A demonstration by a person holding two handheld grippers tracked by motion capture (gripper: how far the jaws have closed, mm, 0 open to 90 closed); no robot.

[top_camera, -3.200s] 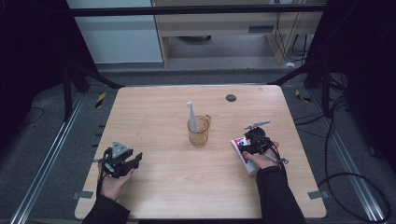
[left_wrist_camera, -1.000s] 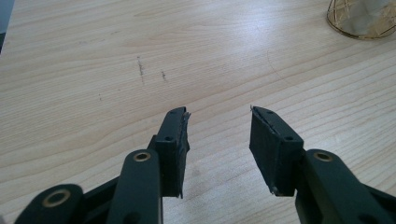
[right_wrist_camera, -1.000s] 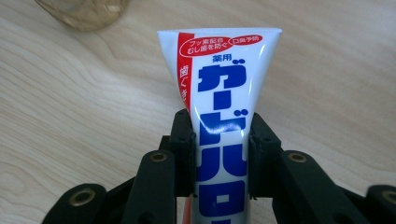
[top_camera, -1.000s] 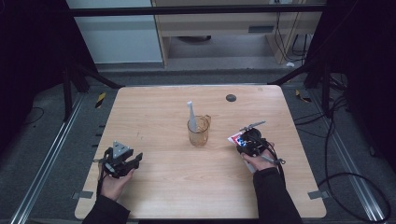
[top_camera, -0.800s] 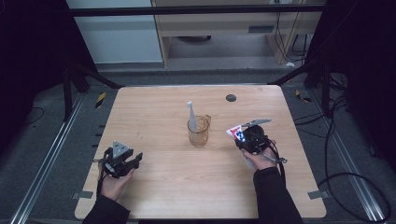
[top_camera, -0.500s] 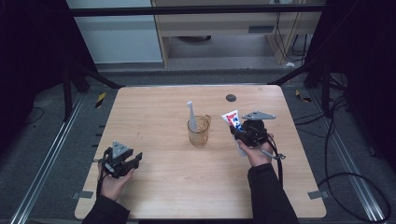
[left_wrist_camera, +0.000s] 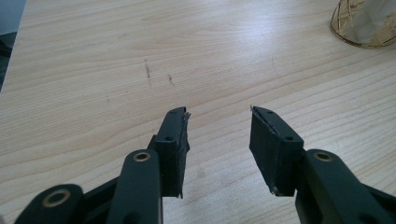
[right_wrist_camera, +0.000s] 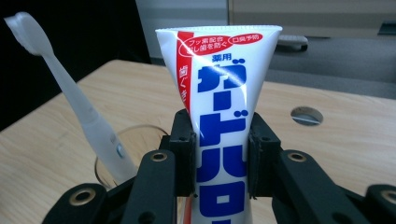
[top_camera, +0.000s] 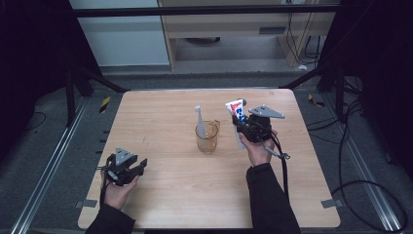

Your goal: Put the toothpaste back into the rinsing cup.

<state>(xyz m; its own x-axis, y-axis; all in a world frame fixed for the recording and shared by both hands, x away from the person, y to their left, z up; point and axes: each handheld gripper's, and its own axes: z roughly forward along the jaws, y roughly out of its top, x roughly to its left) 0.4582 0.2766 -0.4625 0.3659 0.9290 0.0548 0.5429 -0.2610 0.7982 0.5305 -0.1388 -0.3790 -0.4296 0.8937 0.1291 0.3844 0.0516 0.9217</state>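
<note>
White plastic toothpaste tube (right_wrist_camera: 223, 112), blue lettering, red stripe: upright, clamped in my right gripper (right_wrist_camera: 219, 158); my left gripper (left_wrist_camera: 219, 140) gapes empty.

The left gripper (top_camera: 127, 168) sits at the lower left of the high view, held low in the left hand (top_camera: 118, 187), jaws apart with nothing between them. Right of centre, the right gripper (top_camera: 242, 127) is raised on an outstretched forearm, its jaws clamped on a toothpaste tube (right_wrist_camera: 224, 112).

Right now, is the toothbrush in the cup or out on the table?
In. The toothbrush stands head-up inside the cup.
</note>
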